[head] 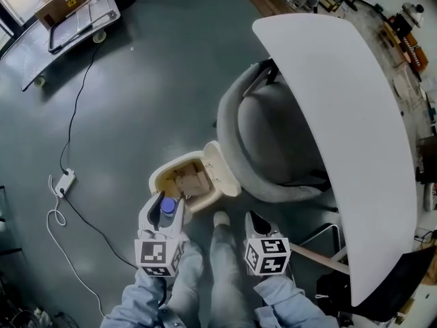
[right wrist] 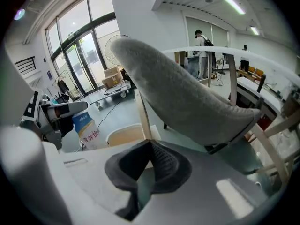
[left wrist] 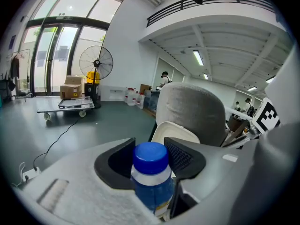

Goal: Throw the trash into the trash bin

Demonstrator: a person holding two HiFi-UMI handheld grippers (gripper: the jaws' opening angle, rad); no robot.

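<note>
Cream plastic trash bin (head: 158,177): lid up, open.
Left gripper (head: 164,205): clamped on the bottle, at the bin's near rim.
Right gripper (right wrist: 150,143): jaws together, empty.
Blue-capped plastic bottle (left wrist: 151,170): risk of striking the rim and landing on the floor if released early.

The dark floor (head: 150,80) carries an open cream trash bin (head: 156,178) just beside a grey chair (head: 273,149) at the white table (head: 355,128). A wheeled cart (head: 75,19) stands well apart. A power strip (head: 65,182) and its black cable (head: 77,98) lie between.
</note>
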